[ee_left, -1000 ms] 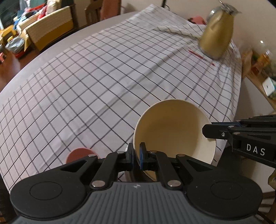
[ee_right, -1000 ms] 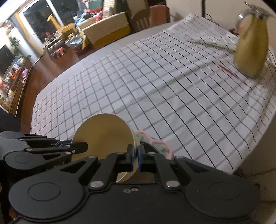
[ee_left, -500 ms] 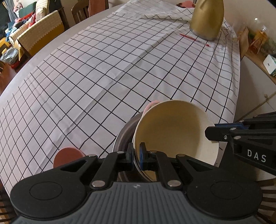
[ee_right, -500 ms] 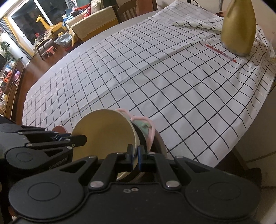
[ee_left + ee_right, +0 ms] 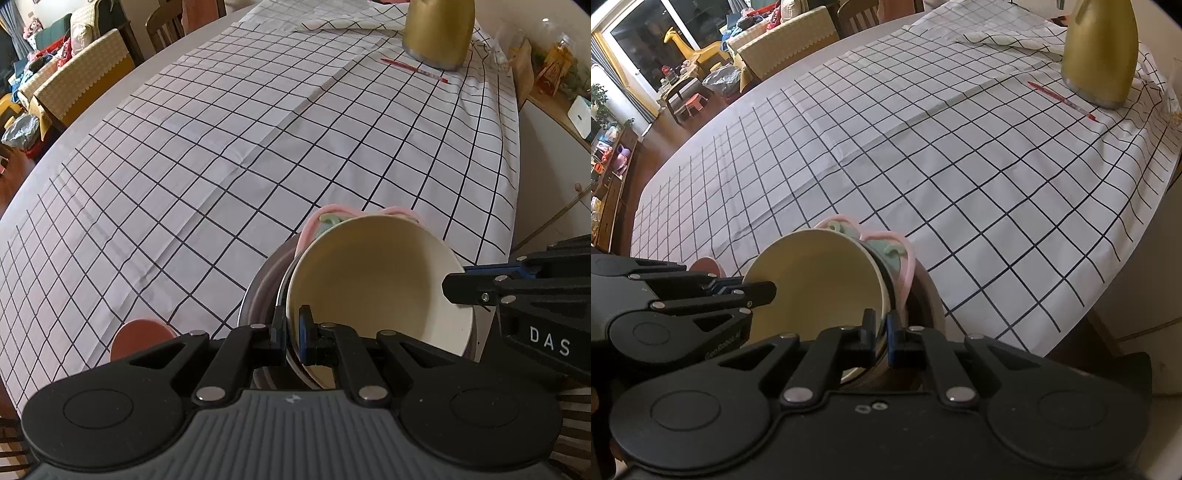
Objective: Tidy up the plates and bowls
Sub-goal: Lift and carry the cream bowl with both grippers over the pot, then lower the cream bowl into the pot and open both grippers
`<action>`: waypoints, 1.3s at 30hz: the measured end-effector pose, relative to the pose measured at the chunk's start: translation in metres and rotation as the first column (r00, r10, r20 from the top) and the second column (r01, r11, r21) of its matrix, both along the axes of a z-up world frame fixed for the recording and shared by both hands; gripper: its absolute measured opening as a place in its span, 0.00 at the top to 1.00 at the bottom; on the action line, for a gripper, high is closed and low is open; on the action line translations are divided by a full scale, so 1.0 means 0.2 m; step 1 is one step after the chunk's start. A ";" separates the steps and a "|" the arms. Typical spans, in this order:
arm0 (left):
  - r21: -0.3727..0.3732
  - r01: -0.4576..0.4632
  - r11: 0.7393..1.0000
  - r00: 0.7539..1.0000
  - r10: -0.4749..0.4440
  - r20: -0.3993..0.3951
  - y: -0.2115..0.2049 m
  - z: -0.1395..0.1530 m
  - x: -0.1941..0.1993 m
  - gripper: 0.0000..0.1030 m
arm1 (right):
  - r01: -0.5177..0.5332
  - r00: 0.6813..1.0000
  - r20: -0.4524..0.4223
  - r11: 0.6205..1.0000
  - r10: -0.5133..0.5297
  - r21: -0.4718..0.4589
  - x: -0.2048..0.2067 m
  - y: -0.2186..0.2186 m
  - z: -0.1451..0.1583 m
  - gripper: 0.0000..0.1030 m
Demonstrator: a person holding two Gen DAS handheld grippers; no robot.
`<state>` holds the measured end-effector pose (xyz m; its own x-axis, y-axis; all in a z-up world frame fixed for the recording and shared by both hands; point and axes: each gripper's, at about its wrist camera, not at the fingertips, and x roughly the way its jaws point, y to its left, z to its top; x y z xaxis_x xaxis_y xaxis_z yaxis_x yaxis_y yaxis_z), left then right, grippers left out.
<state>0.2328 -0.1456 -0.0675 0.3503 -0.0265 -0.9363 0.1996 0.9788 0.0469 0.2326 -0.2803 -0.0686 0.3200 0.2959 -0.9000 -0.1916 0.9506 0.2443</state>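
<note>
Left wrist view: left gripper pinches the near rim of a cream bowl, its jaws closed on it.
Bowl position: tilted over a stack at the checked tablecloth's near edge.
Right wrist view: right gripper clamps the bowl's opposite rim.
Handling: probably rigid, smooth, breakable; rim grips suit it.
</note>
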 end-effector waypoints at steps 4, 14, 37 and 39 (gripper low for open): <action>-0.002 0.007 1.000 1.000 -0.007 0.002 -0.01 0.00 0.00 0.95 | 0.005 1.000 -0.001 1.000 -0.005 0.000 0.01 -0.01 -0.01 0.94; -0.077 -0.012 0.997 1.000 0.011 -0.022 0.05 0.00 0.01 0.94 | 0.017 1.000 -0.014 1.000 -0.017 0.003 0.01 -0.02 -0.03 0.95; -0.198 -0.032 0.980 0.995 0.050 0.088 0.20 0.22 -0.14 0.92 | -0.037 0.997 0.073 0.999 0.035 0.035 -0.08 -0.02 0.12 0.67; -0.206 -0.028 0.978 0.993 0.051 0.110 0.21 0.24 -0.16 0.91 | -0.047 0.995 0.093 0.998 0.043 0.037 -0.09 -0.01 0.15 0.65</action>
<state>0.1999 -0.1044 -0.0190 0.4588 -0.1963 -0.8666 0.1653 0.9771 -0.1338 0.2138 -0.2827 -0.0381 0.3866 0.3463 -0.8548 -0.2577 0.9305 0.2604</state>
